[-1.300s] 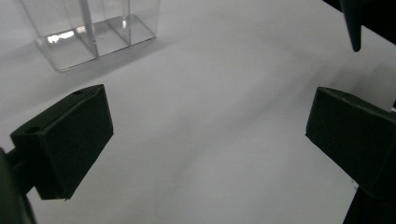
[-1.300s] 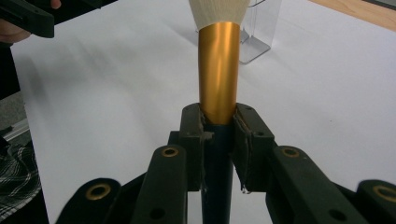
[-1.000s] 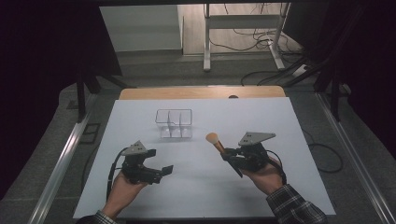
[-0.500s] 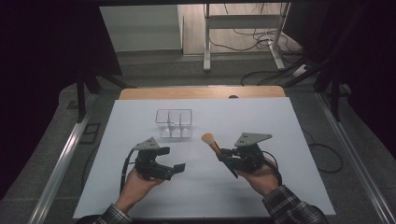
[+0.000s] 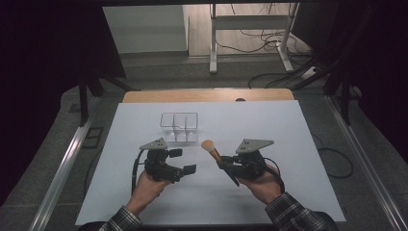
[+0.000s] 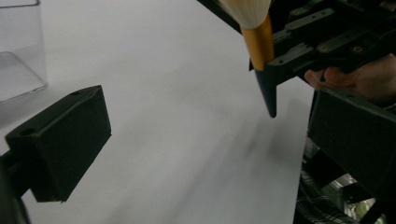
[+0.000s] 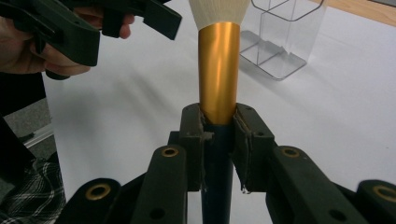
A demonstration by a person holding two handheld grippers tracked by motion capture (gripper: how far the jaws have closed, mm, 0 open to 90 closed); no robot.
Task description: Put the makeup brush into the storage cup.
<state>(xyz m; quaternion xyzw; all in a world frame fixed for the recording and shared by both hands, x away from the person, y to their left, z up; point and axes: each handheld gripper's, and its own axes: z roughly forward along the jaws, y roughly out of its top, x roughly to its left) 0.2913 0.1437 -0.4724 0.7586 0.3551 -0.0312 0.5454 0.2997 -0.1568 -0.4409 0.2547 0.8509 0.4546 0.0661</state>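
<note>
above the white tabletop (image 5: 288, 125), right tongs (image 7: 218, 122) clamp the gold-ferruled, dark-handled makeup brush (image 7: 218, 70); left tongs (image 5: 185, 161) gape empty; tip it handle-down into the clear plastic divided organiser (image 5: 179, 126).

My black right gripper (image 7: 217, 123) is showing a makeup brush (image 7: 218, 74) with a gold ferrule, cream bristles and dark blue handle. At twelve o'clock, the clear organizer (image 5: 179, 127) is glinting on the white table (image 5: 269, 125); my sleeves (image 5: 298, 215) are showing plaid.

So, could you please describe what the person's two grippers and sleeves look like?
Both the left gripper and right gripper are black, each topped by a grey three-cornered plate and trailing a black cable. Brass-coloured rivets dot the right one's linkages. The sleeves are dark plaid.
</note>
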